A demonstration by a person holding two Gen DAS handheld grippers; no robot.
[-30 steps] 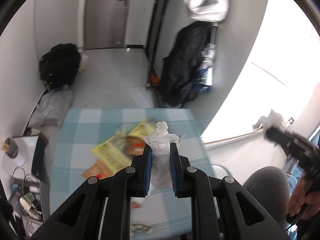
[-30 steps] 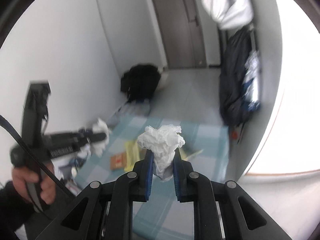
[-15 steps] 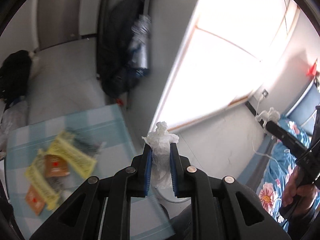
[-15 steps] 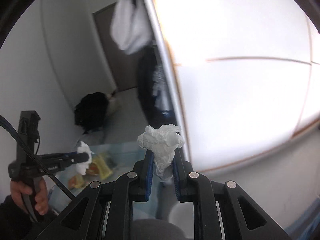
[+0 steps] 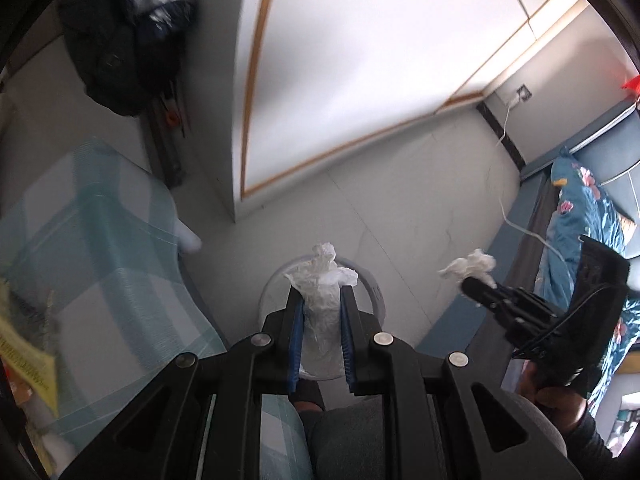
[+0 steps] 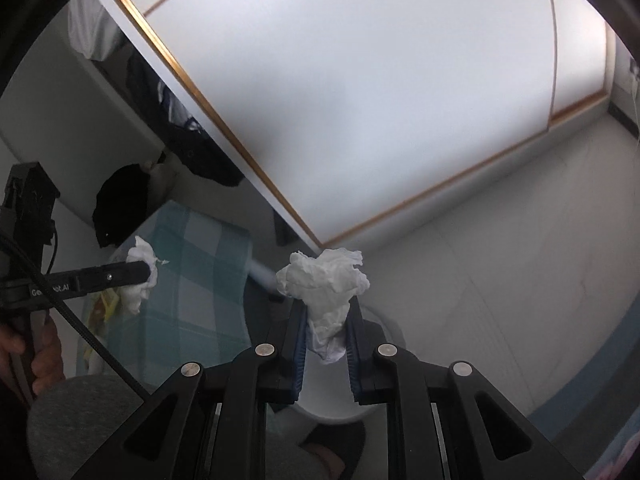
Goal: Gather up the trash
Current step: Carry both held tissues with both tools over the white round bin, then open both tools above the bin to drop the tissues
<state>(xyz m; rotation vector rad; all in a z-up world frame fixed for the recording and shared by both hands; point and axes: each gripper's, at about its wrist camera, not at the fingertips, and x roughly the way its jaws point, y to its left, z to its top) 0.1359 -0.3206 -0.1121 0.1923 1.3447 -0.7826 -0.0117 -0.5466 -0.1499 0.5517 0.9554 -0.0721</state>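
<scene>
My left gripper (image 5: pixel 320 300) is shut on a crumpled white tissue (image 5: pixel 320 280) and holds it above a white round bin (image 5: pixel 370 290) on the floor. My right gripper (image 6: pixel 327 312) is shut on another crumpled white tissue (image 6: pixel 324 276), also over the white bin (image 6: pixel 384 332). In the left wrist view the right gripper (image 5: pixel 476 280) with its tissue (image 5: pixel 470 266) is at the right. In the right wrist view the left gripper (image 6: pixel 140 272) with its tissue (image 6: pixel 140 264) is at the left, near the table edge.
A table with a blue checked cloth (image 5: pixel 92 248) lies to the left, with yellow wrappers (image 5: pixel 28 356) on it. Dark jackets (image 5: pixel 120 40) hang on the wall. A wardrobe door (image 6: pixel 360 100) stands behind. A flowered blue bedcover (image 5: pixel 592 232) is at the right.
Both grippers have swung right, away from the table and down over the bin, each still holding its tissue.
</scene>
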